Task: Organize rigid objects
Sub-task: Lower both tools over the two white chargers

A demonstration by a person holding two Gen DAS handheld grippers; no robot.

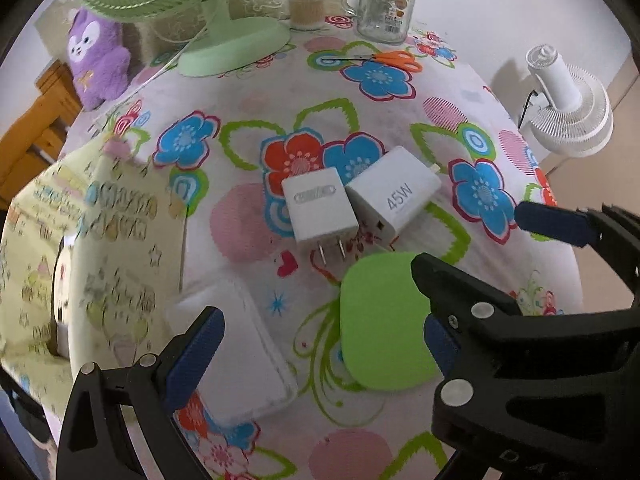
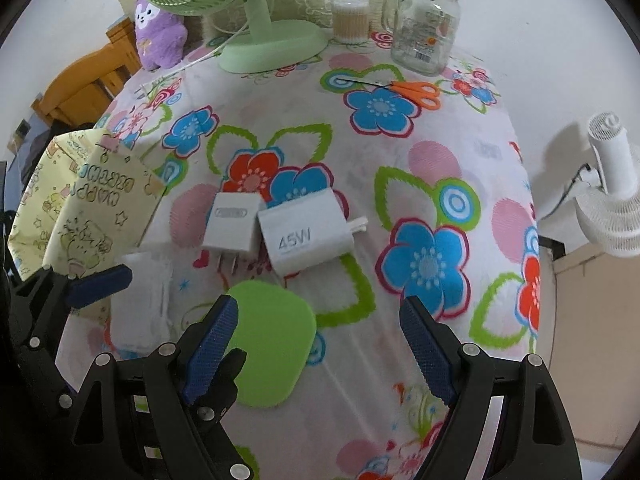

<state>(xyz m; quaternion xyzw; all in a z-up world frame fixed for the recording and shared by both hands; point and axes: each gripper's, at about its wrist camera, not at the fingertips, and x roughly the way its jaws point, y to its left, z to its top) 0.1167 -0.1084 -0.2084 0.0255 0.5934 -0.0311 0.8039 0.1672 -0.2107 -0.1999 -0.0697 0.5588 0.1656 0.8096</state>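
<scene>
White chargers point(image 1: 320, 208); lime green pad point(image 1: 380, 320); floral tablecloth point(image 1: 400, 128); orange scissors point(image 1: 396, 58).

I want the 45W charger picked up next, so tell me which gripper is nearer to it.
Right, by a small margin. The right gripper hangs open just short of the 45W charger, in line with it. The left gripper is also open, farther back and off to the charger's left.

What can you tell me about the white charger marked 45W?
The 45W charger is a white, smooth, plastic-looking block, the larger of two, with grey "45W" printed on its upturned broad face. It lies flat on the flowered tablecloth mid-table, a small white piece protruding from its right end. Its left side sits against the smaller white two-prong charger. The green pad lies nearer the cameras. Neither gripper touches it.
</scene>
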